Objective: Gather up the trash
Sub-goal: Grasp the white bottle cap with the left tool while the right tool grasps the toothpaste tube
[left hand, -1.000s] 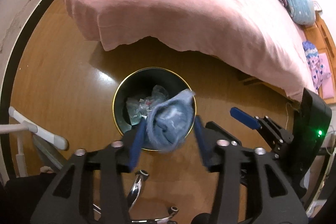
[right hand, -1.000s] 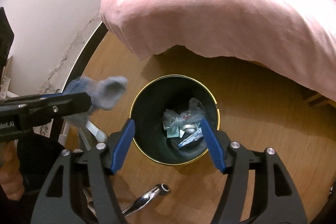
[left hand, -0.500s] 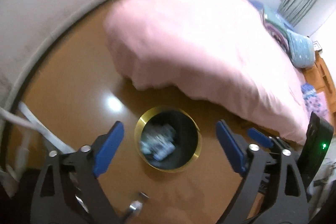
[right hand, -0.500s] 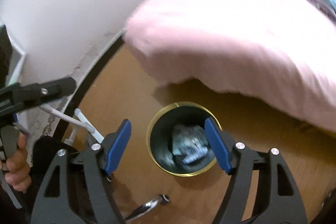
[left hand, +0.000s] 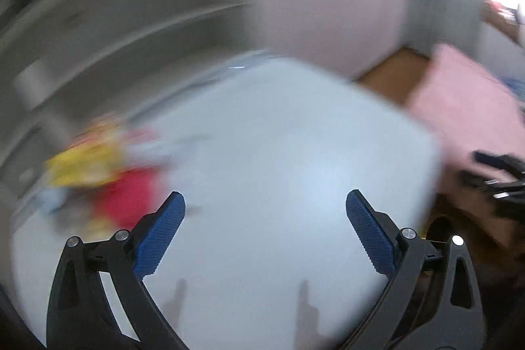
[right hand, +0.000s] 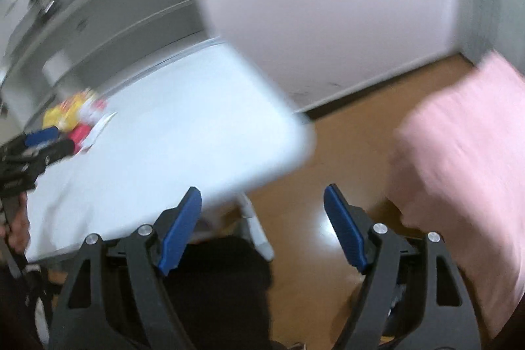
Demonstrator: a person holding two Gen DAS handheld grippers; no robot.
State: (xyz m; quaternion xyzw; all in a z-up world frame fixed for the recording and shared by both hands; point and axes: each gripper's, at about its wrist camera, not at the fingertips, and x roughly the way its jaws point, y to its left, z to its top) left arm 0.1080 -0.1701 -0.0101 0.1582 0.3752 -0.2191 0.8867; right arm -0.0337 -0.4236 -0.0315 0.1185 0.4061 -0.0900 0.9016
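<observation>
- The trash (left hand: 98, 173) is a blurred heap of yellow and red wrappers lying on the far left part of the white worktop (left hand: 279, 153), close to the grey shelves (left hand: 115, 22) behind it.
- The left claw (left hand: 265, 202) hangs over the middle of the worktop; its blue pads (left hand: 160, 235) have just been spreading and stand wide apart with nothing between them.
- The right claw (right hand: 262, 199) is off the worktop's near corner, above the wooden floor (right hand: 311, 169) and a dark chair (right hand: 223, 284); its pads have also just been widening, and the gap is empty.
- From the right wrist view, the left claw's tip shows at the left edge, just beside the wrappers, with a hand (right hand: 14, 228) below it.
- A pink bed cover (right hand: 459, 153) lies to the right.
</observation>
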